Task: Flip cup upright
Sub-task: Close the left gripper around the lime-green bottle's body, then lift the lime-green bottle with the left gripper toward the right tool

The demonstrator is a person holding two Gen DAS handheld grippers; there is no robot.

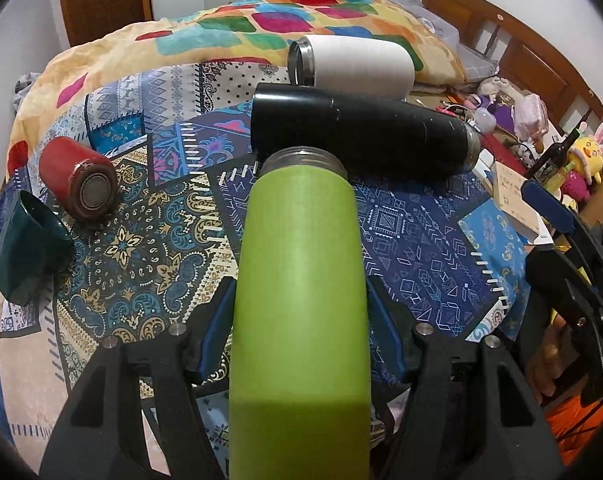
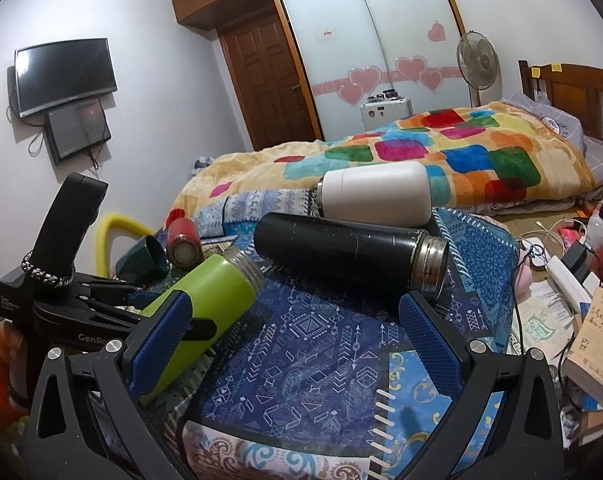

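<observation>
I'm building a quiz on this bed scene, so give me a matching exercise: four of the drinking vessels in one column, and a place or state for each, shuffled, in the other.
Things:
1. green bottle
2. black flask
3. white bottle
4. red cup

States:
A. lies farthest back, against the colourful blanket
B. lies next to the dark green cup
C. gripped between the left gripper fingers
D. lies just beyond the gripped bottle's threaded neck

Pairs: 1-C, 2-D, 3-A, 4-B

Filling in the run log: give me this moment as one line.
left tongs: shut on green bottle, lying tilted | right tongs: open, empty | black flask, white cup: on sides
</observation>
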